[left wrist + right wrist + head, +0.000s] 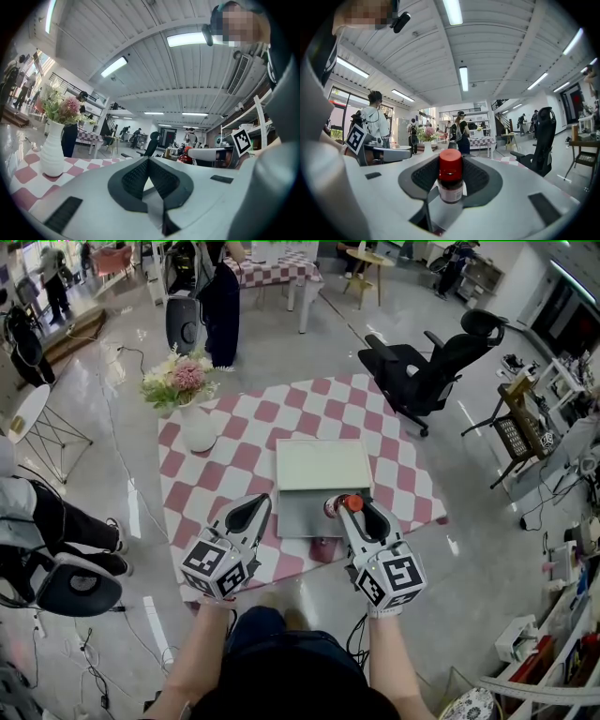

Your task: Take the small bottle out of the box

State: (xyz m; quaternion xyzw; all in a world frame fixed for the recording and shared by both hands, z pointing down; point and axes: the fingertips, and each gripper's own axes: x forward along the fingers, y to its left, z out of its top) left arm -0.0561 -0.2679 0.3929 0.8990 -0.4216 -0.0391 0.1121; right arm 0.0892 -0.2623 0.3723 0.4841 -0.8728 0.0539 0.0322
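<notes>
Two grippers: the left gripper (255,507) and the right gripper (356,510). One red-capped small bottle (450,180). One open box (305,517), toward the tabletop's near edge. One small dark red thing (323,548) at that near edge, too blurred to name. One white vase (198,427) of flowers, by the far left corner. Two tables in checked cloth: the near table (384,418) and a far table (277,273). One black office chair (431,367)

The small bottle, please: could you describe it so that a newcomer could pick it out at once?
On the pink-and-white checked table, an open pale box lies near the person's edge. At its right front corner the right tool grips the small bottle: dark glass, pale label, bright red cap, the only thing held.
</notes>
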